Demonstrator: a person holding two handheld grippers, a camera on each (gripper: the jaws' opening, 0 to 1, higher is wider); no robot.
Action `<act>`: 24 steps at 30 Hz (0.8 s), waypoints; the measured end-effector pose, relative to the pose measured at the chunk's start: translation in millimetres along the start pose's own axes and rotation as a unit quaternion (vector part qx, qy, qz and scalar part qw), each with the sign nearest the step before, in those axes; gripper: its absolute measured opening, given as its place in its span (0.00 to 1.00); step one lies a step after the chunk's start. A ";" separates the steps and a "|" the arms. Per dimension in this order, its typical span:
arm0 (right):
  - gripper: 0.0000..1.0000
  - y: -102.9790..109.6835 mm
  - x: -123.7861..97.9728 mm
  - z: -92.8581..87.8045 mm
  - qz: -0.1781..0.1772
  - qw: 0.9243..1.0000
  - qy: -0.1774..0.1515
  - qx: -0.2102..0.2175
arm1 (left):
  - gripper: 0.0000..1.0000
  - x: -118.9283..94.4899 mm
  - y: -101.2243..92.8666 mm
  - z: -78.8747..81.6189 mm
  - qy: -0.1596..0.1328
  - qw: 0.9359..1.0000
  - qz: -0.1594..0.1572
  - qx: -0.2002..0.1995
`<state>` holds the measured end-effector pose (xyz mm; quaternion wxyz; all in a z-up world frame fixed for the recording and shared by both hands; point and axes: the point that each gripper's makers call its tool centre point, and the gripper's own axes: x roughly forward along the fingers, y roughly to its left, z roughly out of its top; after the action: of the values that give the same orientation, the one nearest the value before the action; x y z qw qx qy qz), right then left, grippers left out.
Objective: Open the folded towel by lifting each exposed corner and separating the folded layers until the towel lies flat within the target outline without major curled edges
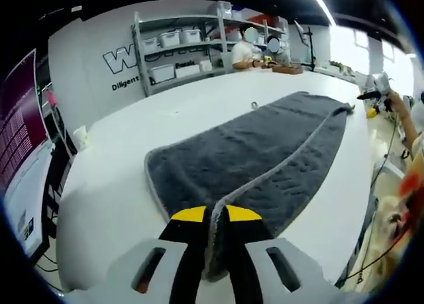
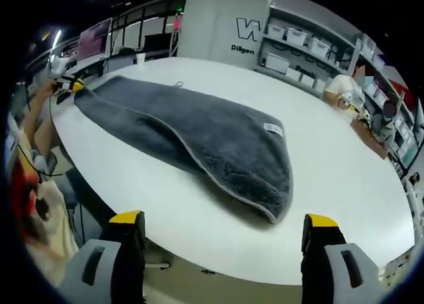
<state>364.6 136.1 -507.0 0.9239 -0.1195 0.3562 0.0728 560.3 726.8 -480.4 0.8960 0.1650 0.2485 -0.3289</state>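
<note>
Towel (image 1: pixel 252 158): I am pinching its near edge in the left gripper (image 1: pixel 216 216), long axis running away across the table (image 1: pixel 106 185). Right gripper (image 2: pixel 225 228): gaping wide, towel corner lying just ahead.

bg: shelving w/ bins (image 1: pixel 173 51) | seated ppl (image 2: pixel 344 89) | wall monitor (image 1: pixel 23 158)

Grey towel (image 2: pixel 218 135) on white table (image 2: pixel 331 171)
</note>
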 end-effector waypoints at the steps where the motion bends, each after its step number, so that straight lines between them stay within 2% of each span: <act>1: 0.98 0.3 0.3 -0.4 0.000 1.000 0.001 0.000 | 0.03 -1.4 -1.0 -0.1 -0.002 1.000 -0.002 0.000; 12: 0.97 4.1 -0.3 -1.1 0.002 1.000 0.004 -0.002 | 0.02 -26.4 -10.7 -8.6 -0.006 1.000 -0.007 0.004; 16: 0.97 4.0 -0.5 -0.9 0.002 1.000 0.004 -0.002 | 0.02 -28.2 -11.7 -9.6 -0.006 1.000 -0.008 0.003; 18: 0.97 4.6 -1.0 -0.1 0.002 1.000 0.004 -0.004 | 0.02 -36.3 -15.9 -15.2 -0.005 1.000 -0.015 -0.002; 24: 0.97 7.0 0.8 -1.6 0.004 1.000 0.008 -0.004 | 0.02 -41.9 -25.5 -35.5 0.015 0.999 -0.032 -0.012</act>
<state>362.6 142.5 -509.8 0.9200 -0.1225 0.3641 0.0774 503.5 745.8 -489.8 0.8830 0.1513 0.2708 -0.3523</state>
